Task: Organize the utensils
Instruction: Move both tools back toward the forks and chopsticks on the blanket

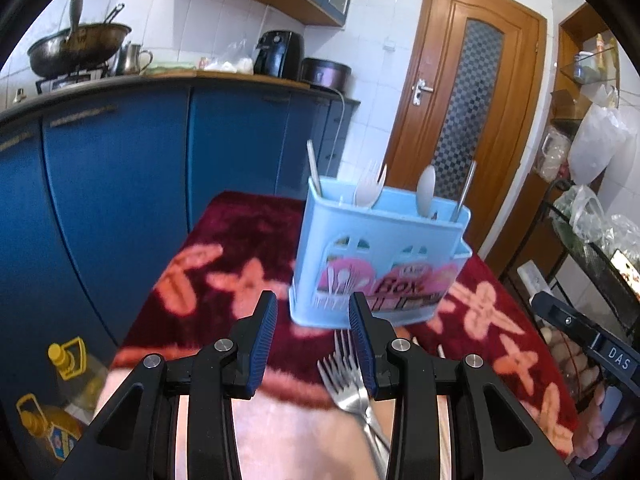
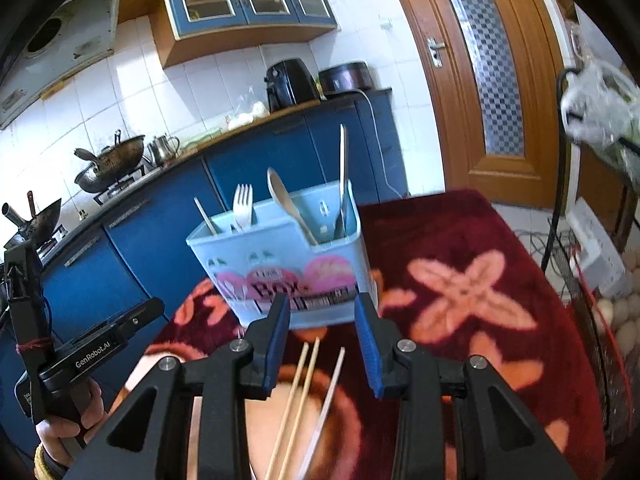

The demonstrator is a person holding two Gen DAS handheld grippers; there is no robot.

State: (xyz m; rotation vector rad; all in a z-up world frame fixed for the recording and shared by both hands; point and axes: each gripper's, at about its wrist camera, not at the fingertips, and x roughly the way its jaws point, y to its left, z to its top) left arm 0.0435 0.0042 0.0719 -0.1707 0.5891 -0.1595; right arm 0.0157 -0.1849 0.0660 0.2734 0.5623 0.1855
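1. Standing upright near the middle of the red flowered tabletop, the pale blue utensil box already keeps a white plastic fork, a spoon and some thin handles in its separate compartments, probably so that kinds stay sorted.
2. The left hand-held gripper hangs released, its jaws apart and holding nothing, just above the metal forks that lie bunched on the cloth in front of the box; it looks lined up to collect one.
3. The right hand-held gripper is likewise spread and empty, over the chopsticks lying loose and roughly parallel on the cloth.
4. Each tool seems assigned its own pile, so both kinds can go into the box without crossing.
5. The work appears partly done: several pieces are stowed, these are not yet.
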